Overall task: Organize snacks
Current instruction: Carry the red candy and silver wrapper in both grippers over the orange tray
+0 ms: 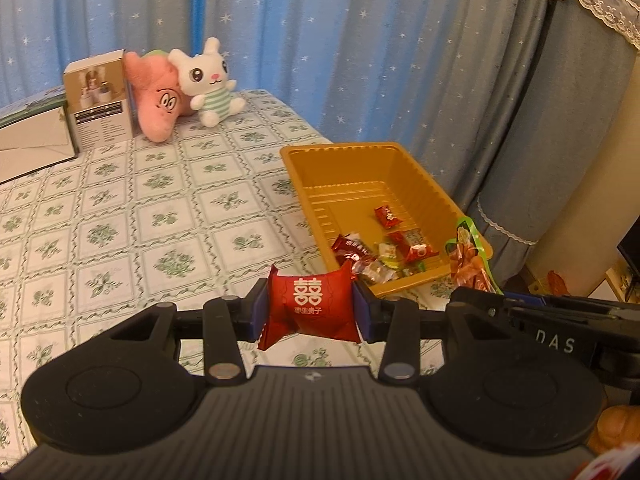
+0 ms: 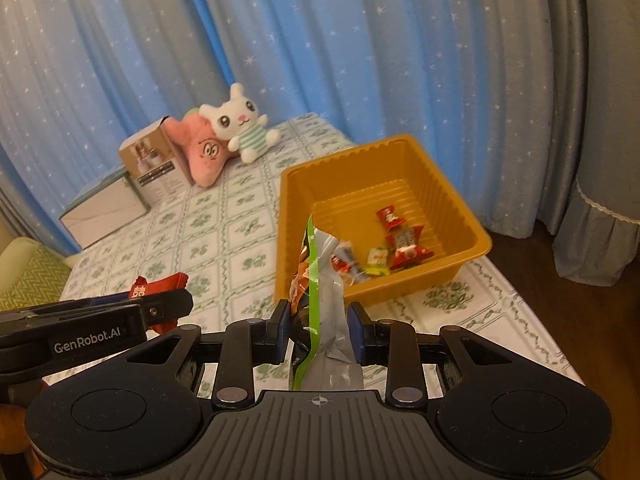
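My left gripper [image 1: 310,314] is shut on a red pillow-shaped candy packet [image 1: 310,304] with white characters, held above the tablecloth just left of the tray. My right gripper [image 2: 318,330] is shut on a tall green and silver snack pouch [image 2: 320,292], held upright in front of the tray. The orange plastic tray [image 1: 304,172] [image 2: 460,196] stands on the table and holds several small wrapped candies [image 1: 388,252] [image 2: 394,240] at its near end. In the left wrist view the right gripper and its pouch [image 1: 472,264] show at the right; in the right wrist view the left gripper's red packet [image 2: 160,284] shows at the left.
A white rabbit plush [image 1: 208,80], a pink plush [image 1: 160,96] and a brown carton [image 1: 100,100] stand at the far end of the green-patterned tablecloth [image 1: 120,220]. A flat white box [image 2: 104,212] lies beside them. Blue star curtains [image 2: 360,60] hang behind.
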Demonstrator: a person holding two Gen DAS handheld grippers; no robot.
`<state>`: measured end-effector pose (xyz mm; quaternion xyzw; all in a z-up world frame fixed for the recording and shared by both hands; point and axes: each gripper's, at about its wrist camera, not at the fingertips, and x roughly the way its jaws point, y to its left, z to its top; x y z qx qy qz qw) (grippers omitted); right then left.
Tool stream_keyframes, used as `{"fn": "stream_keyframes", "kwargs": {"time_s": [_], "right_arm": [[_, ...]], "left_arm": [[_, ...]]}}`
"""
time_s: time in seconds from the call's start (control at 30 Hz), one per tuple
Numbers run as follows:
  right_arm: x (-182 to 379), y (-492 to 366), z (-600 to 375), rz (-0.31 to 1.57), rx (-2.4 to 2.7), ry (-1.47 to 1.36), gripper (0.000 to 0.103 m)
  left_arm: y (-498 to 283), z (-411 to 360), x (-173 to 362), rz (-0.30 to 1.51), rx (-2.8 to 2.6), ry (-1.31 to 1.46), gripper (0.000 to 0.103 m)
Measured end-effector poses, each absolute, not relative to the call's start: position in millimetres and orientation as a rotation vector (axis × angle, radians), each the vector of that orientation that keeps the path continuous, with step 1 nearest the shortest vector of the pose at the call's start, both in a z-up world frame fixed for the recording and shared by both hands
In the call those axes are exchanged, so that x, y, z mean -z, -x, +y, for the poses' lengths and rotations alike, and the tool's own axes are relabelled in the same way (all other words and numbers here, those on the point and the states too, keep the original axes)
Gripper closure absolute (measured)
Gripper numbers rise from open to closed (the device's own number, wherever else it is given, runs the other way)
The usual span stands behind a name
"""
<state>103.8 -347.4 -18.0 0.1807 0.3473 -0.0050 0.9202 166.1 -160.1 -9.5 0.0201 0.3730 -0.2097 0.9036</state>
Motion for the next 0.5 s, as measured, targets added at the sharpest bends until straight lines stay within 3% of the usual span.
{"fn": "stream_keyframes", "kwargs": {"time_s": [0.5], "right_arm": [[12, -129, -392, 0.690, 0.073, -0.388, 0.072]], "left_arm": [[-194, -207, 10, 0.767, 0.518, -0.078, 0.063]]}}
